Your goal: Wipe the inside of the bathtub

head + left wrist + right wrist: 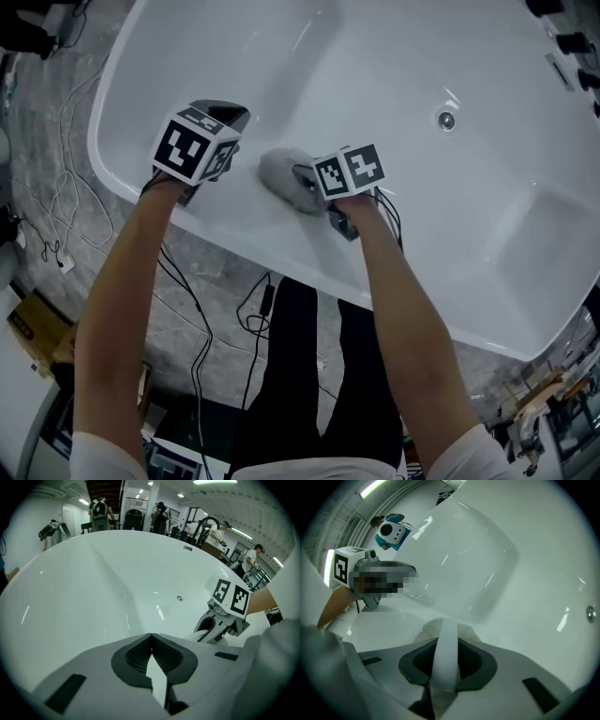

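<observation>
The white bathtub (pixel 309 56) fills the head view, its drain (pixel 446 119) on the floor at right. A fluffy grey wiping cloth (pixel 284 176) lies against the inner wall just below the near rim. My right gripper (pixel 307 178) is shut on the cloth's white strap (pixel 444 656), and the fluffy pad (pixel 461 631) shows just past the jaws. My left gripper (pixel 225 120) rests over the near rim to the cloth's left. Its jaws (pixel 151 639) are shut with nothing between them. From the left gripper view the right gripper (pixel 220 620) is at right.
Black tap fittings (pixel 570 42) sit on the tub's far right rim. Cables (pixel 70 187) trail over the stone floor left of the tub, near a cardboard box (pixel 37 323). The person's legs (pixel 309 375) stand against the near rim. People and equipment (pixel 159 515) are beyond the tub.
</observation>
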`<state>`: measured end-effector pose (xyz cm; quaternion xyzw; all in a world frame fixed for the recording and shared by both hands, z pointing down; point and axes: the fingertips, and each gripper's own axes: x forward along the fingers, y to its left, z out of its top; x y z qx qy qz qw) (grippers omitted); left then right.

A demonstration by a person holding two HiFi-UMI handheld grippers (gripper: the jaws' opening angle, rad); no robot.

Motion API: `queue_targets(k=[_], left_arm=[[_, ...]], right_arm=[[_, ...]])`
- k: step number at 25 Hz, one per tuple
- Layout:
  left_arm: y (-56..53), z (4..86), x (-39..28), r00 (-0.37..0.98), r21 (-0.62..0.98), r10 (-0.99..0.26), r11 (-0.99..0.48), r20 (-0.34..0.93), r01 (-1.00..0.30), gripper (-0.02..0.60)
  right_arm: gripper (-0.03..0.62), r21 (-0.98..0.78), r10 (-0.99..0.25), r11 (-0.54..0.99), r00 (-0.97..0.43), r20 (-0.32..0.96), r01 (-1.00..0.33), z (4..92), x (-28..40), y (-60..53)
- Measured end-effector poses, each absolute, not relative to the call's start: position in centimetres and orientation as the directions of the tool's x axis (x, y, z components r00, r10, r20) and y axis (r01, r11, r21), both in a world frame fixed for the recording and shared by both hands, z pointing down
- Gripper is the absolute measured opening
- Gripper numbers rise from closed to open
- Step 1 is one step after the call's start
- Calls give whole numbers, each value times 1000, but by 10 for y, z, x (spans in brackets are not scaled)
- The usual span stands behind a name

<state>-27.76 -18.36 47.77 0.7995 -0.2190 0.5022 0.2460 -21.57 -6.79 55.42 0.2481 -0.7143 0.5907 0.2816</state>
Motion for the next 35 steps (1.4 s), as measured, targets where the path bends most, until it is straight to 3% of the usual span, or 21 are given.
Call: queue_targets(k=[29, 35], left_arm=[[-260, 469, -382, 369, 186, -206, -589, 906, -786, 12], [-266, 473, -386, 373, 176, -226, -594, 900, -785, 12]], right_arm=[[94, -805, -79, 283, -849, 522, -521, 554, -360, -161], [94, -819, -118, 217, -847, 518, -531, 571, -365, -169]])
